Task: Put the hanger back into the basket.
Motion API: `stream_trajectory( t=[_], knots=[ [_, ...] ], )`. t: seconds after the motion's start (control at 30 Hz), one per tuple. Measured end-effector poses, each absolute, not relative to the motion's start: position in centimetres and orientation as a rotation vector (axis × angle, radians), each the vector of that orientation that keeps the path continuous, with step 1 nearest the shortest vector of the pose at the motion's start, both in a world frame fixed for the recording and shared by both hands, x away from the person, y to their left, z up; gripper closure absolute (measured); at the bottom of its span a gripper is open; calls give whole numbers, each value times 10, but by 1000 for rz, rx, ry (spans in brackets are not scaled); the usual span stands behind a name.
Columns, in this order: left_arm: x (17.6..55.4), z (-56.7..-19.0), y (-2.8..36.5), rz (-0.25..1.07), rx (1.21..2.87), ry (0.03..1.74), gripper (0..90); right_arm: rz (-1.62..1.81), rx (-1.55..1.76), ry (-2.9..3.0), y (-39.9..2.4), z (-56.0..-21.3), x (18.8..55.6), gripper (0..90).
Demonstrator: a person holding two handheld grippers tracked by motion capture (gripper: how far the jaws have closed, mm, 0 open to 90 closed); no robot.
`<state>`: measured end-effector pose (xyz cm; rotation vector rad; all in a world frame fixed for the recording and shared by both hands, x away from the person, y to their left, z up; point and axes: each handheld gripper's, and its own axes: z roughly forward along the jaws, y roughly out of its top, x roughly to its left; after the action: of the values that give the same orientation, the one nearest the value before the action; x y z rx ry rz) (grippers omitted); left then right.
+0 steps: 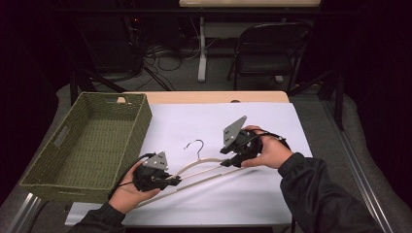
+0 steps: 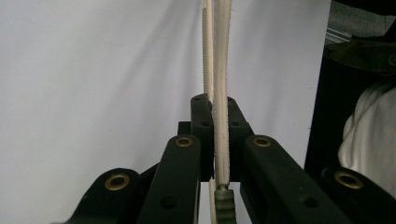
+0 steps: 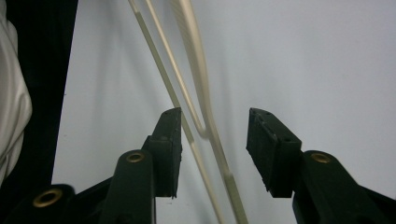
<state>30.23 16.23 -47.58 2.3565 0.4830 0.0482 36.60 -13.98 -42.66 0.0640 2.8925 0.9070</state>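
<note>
"Where is the hanger [image 1: 204, 167] now?"

"It lies low over the white bench [image 1: 194, 121], beside the green basket [image 1: 87, 141]. My left tongs [image 2: 219, 140] pinch one end tight. My right tongs [image 3: 212, 140] stand wide, with the other end between them, not touched."

"Is it hard to hold?"

"I think it is light, thin and stiff, maybe a bit slippery. I would grab the arms near the ends, not the hook [image 1: 195, 144]."

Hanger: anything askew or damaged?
Nothing looks broken. The cream hanger lies slanted on the white sheet, clamped at one end by the left gripper; the right gripper is open around the other end. The basket sits straight.
</note>
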Motion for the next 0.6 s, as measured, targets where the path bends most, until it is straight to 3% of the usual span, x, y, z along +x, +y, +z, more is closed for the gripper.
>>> stream_trajectory(
  t=[0.6],
  knots=[
    [304,-401,236,204,2232,619,875,1068,249,2787,-190,-407,367,478]
  ],
)
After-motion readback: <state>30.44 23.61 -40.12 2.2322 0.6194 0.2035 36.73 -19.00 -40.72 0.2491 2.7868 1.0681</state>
